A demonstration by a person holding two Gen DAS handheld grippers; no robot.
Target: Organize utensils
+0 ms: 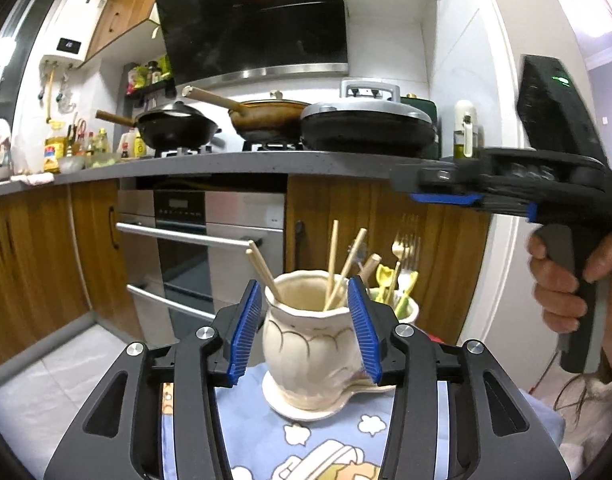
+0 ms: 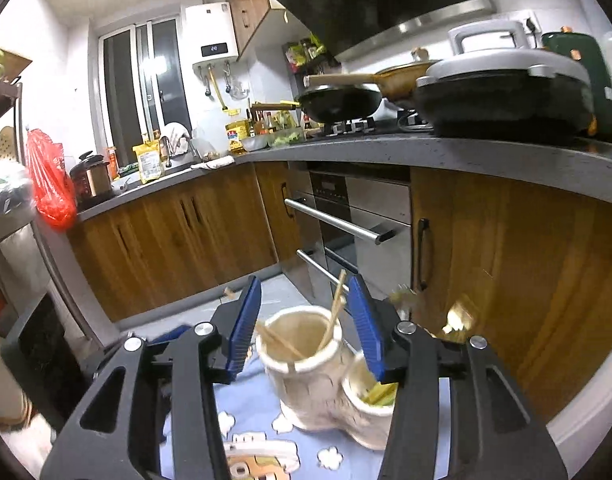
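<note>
Both claws, left (image 1: pixel 304 320) and right (image 2: pixel 306 326), hung parted, gripping nothing, around the cream holder (image 1: pixel 306 344) with chopsticks (image 1: pixel 333 264) on the clothed surface (image 1: pixel 266 432). Better to drop further utensils in straight.

I see a cream ceramic holder (image 1: pixel 306 344) standing upright on the blue cartoon cloth (image 1: pixel 325 440), wooden chopsticks (image 1: pixel 333 264) leaning inside it. Just behind the holder, a smaller cream cup (image 1: pixel 407 310) holds a gold fork (image 1: pixel 403 246) and yellow-green utensils (image 1: pixel 389 280).
</note>
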